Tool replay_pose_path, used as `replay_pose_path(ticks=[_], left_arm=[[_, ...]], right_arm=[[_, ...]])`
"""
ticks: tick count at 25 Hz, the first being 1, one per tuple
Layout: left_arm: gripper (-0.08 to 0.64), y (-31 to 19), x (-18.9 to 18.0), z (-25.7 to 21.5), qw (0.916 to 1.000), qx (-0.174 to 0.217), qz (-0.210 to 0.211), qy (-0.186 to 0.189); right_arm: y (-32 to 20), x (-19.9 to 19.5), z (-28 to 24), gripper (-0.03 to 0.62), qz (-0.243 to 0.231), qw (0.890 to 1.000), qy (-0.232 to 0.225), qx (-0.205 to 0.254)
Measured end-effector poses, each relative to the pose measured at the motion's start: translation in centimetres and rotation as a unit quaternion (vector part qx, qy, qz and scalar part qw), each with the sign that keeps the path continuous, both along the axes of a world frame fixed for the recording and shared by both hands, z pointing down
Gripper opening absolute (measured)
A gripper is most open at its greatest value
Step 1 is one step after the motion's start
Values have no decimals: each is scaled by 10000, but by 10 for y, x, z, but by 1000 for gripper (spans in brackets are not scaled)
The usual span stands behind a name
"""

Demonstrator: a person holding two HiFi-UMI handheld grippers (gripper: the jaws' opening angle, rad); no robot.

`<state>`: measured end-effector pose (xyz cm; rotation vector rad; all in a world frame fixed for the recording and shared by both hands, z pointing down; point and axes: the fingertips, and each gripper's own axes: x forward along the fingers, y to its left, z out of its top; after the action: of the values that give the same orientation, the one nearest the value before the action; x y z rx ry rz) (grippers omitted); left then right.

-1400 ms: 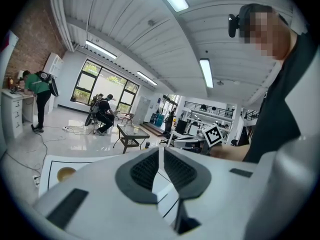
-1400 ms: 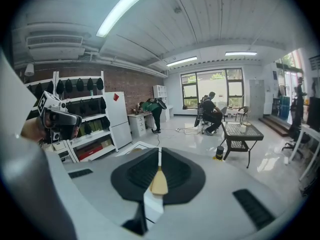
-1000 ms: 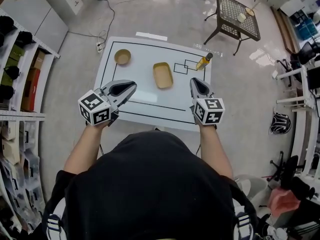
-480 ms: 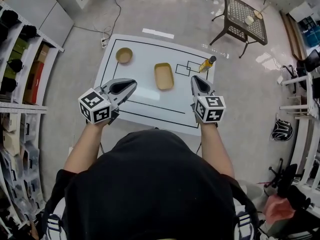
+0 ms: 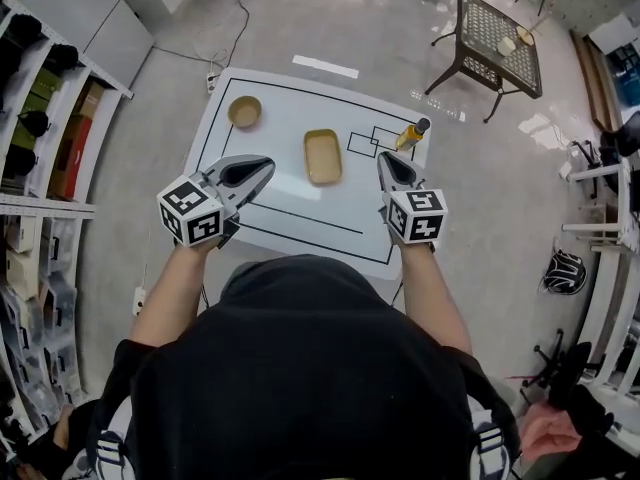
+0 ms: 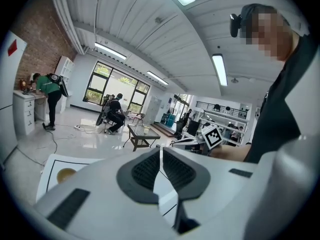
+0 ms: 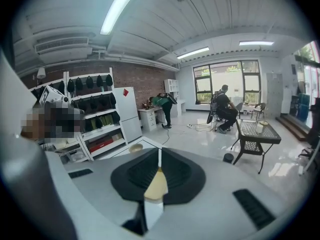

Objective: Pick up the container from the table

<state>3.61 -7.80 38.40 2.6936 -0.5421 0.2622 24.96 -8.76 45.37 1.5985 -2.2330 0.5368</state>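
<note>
The left gripper (image 5: 268, 166) and right gripper (image 5: 384, 158) had jaws pressed together, holding nothing. The container (image 5: 322, 155) sat on the table (image 5: 290, 208).

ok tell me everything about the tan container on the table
The container is a shallow rectangular tray with rounded corners and a raised rim, tan all over, matte, maybe moulded pulp. It looks empty. It lies flat, open side up, near the middle of the white table, just left of the small drawn squares. Only the table touches it; the left gripper and right gripper are short of it, one on each side.
</note>
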Motion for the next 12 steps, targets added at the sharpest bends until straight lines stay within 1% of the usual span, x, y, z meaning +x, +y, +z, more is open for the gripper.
replay_pose_path(ticks=[6, 12], left_arm=[[21, -2, 0, 10, 9998, -145, -121, -32], [21, -10, -6, 14, 9995, -183, -242, 72]], right_arm=[[-8, -3, 9, 20, -193, 9997, 1, -131], [-15, -12, 17, 20, -369, 9990, 98, -238]])
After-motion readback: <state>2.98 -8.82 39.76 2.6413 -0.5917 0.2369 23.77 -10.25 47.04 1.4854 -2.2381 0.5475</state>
